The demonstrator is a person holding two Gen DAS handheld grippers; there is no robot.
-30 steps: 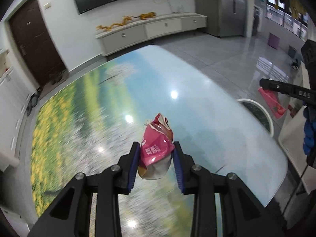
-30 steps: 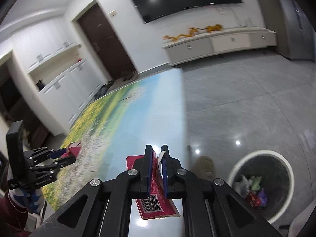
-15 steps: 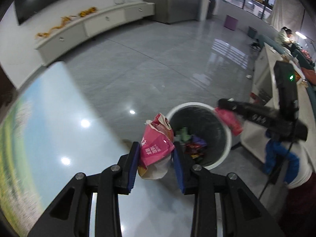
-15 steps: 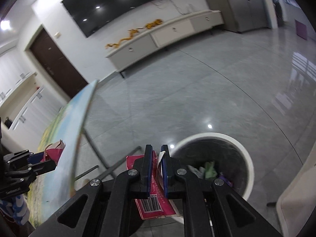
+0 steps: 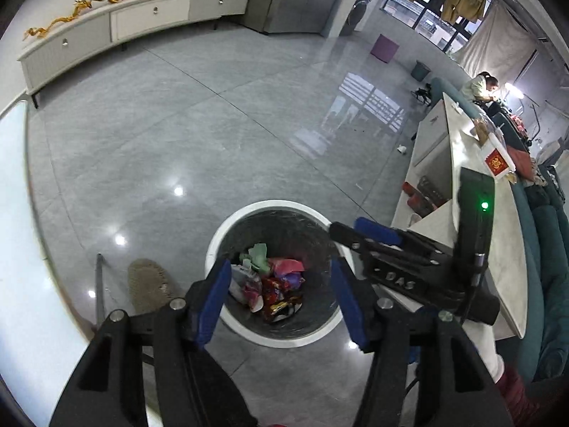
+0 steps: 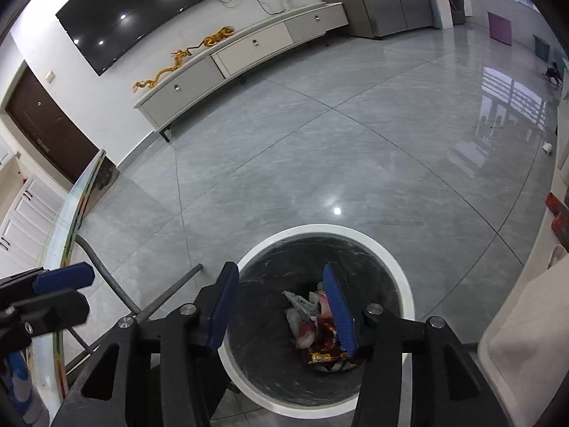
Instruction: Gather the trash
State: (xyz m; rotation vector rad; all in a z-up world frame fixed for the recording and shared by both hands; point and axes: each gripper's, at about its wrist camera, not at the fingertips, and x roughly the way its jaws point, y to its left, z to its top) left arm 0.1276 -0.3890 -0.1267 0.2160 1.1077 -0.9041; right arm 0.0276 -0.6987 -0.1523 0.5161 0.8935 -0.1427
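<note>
Both grippers hang over a round trash bin [image 5: 213,249] that stands on the grey tiled floor [image 5: 177,106], beside the edge of a glass-topped table [image 5: 21,249].

The bin has a thick white rim and a dark, crinkled liner inside. At its bottom lies a heap of trash [image 5: 270,284] — crumpled wrappers in pink, red, green and purple, with a whitish bag at the left of the pile and a shiny red-and-gold foil piece toward the near side. In the right wrist view the same heap [image 6: 316,327] sits low in the liner, partly hidden behind one blue pad; single items there are too crumpled to name.

The left gripper [image 5: 281,299] is directly above the bin mouth, its jaws spread wide with nothing between the blue pads [image 5: 213,302]. The right gripper [image 6: 281,309] is likewise above the bin, jaws spread wide and empty — the liner and the heap show through the gap. In the left wrist view the right gripper reaches in from the right side, its tips over the bin's far-right rim.

A tan slipper [image 5: 147,284] lies on the floor just left of the bin, near a thin metal table leg [image 5: 99,284]. Along the far wall stands a long white cabinet [image 6: 242,57] with a golden dragon ornament [image 6: 185,57] on top, below a dark wall-mounted screen [image 6: 149,3].
</note>
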